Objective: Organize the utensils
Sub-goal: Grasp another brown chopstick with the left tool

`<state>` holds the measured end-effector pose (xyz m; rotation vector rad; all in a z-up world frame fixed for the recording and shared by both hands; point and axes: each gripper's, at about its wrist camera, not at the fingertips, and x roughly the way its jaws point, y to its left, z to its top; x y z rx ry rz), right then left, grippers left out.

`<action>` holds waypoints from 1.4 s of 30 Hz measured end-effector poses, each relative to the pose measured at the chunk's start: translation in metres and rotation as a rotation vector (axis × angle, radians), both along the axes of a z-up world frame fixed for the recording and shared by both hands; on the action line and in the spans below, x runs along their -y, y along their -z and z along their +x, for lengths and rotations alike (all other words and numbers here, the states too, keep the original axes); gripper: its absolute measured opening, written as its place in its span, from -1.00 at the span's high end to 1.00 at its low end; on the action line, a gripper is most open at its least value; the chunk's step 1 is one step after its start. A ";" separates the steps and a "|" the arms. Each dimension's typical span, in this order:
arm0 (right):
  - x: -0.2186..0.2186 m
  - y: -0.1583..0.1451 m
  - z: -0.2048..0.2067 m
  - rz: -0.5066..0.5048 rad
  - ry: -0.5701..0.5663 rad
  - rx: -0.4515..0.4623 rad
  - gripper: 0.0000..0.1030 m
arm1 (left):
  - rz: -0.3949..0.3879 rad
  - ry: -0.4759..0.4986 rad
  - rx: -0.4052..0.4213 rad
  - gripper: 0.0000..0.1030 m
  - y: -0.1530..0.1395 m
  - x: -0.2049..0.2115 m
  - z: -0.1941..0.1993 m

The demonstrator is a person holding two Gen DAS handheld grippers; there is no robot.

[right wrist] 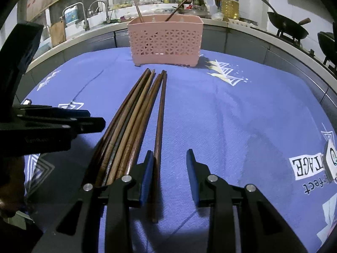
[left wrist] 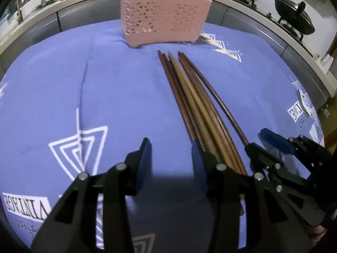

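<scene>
- Lying as one tight bundle on the blue cloth, the chopsticks run lengthwise with their tips toward the pink basket at 12 o'clock; probably lined up for easy pick and drop.
- One chopstick sits slightly apart at the bundle's 3 o'clock edge, likely the next pick.
- Pink basket stands upright at the far end of the cloth, two sticks already leaning inside, so sorting looks partly done.
- Right gripper: jaws partly open, nothing clamped. The separated chopstick passes between the jaws, right against the left pad; contact can't be confirmed. Far pad is clear of it.
- Left gripper: jaws partly open over bare cloth, holding nothing. Bundle lies just outside its 3 o'clock finger, apparently touching the outer face, maybe bracing the pile.
- In the left wrist view the right gripper shows at 4 o'clock, beside the bundle's near ends.
- Woks and counter clutter in the background, not involved.
</scene>
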<state>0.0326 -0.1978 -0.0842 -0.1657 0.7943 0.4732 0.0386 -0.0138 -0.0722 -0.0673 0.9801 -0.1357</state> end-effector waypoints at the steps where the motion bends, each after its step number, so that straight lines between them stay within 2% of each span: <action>1: 0.000 0.000 0.000 0.002 0.000 0.000 0.37 | 0.009 0.006 0.000 0.22 0.000 0.003 0.000; 6: 0.002 0.001 0.000 0.020 -0.001 -0.004 0.37 | 0.042 0.014 0.008 0.22 0.002 0.014 0.005; 10: 0.003 0.001 0.000 0.029 -0.004 -0.004 0.37 | 0.104 0.003 0.034 0.19 0.002 0.024 0.003; 14: 0.003 0.003 0.000 0.015 0.002 -0.002 0.37 | 0.073 -0.023 0.019 0.19 0.004 0.013 0.003; 16: 0.004 0.003 0.001 0.017 0.005 -0.005 0.37 | 0.083 -0.021 0.021 0.19 0.004 0.012 0.002; 20: 0.000 0.003 0.003 0.001 0.004 0.006 0.37 | 0.154 -0.018 0.032 0.22 0.006 0.019 0.004; 21: 0.000 0.003 0.004 -0.001 0.005 0.005 0.42 | 0.164 -0.015 0.041 0.26 0.006 0.020 0.004; 22: 0.000 0.003 0.004 -0.002 0.004 0.004 0.55 | 0.163 -0.010 0.049 0.55 0.006 0.019 0.004; 23: 0.000 0.003 0.004 -0.003 -0.004 -0.001 0.79 | 0.158 -0.003 0.052 0.82 0.006 0.017 0.004; 26: 0.004 0.002 0.003 -0.018 0.001 -0.005 0.86 | 0.132 0.000 0.041 0.87 0.005 0.005 0.002; 36: 0.034 0.003 -0.026 -0.057 0.009 -0.056 0.87 | 0.147 -0.032 0.043 0.86 0.005 -0.034 -0.039; 42: 0.035 0.001 -0.018 -0.046 0.017 -0.099 0.85 | 0.164 -0.038 0.051 0.60 0.004 -0.040 -0.034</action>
